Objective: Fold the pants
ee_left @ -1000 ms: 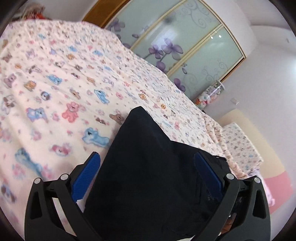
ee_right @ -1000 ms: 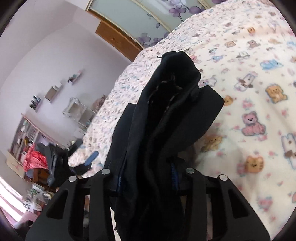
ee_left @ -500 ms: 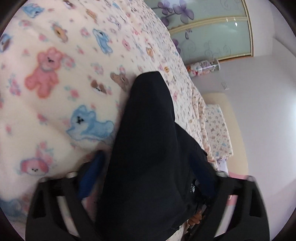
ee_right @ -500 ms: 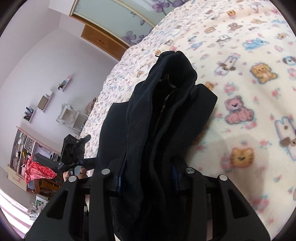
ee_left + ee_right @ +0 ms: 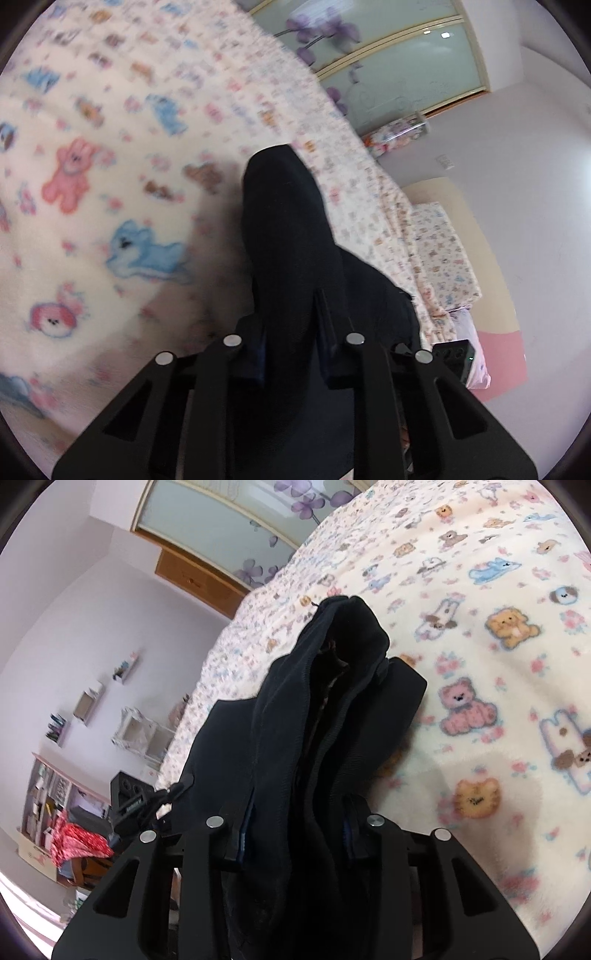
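Black pants (image 5: pixel 288 221) lie bunched on a bed with a bear-print blanket (image 5: pixel 110 184). In the left wrist view my left gripper (image 5: pixel 290 314) has its jaws closing on a raised fold of the pants, and the fingers (image 5: pixel 258 343) pinch the cloth from both sides. In the right wrist view my right gripper (image 5: pixel 299 805) is shut on a thick bundle of the pants (image 5: pixel 332 686) and its jaws are closing a little tighter. That bundle rises from the jaws and rests on the blanket (image 5: pixel 498 664). The left gripper's body (image 5: pixel 136 805) shows at the pants' left edge.
Sliding wardrobe doors with purple flowers (image 5: pixel 388 66) stand behind the bed. A pillow in matching print (image 5: pixel 443 251) lies at the bed's right end. Wall shelves (image 5: pixel 88 701) and a red cloth (image 5: pixel 74 842) are off the bed's left side.
The left gripper's jaws went from wide apart to closed on a fold of the pants, and it moved in lower over the cloth. The right gripper kept its hold and rolled slightly.
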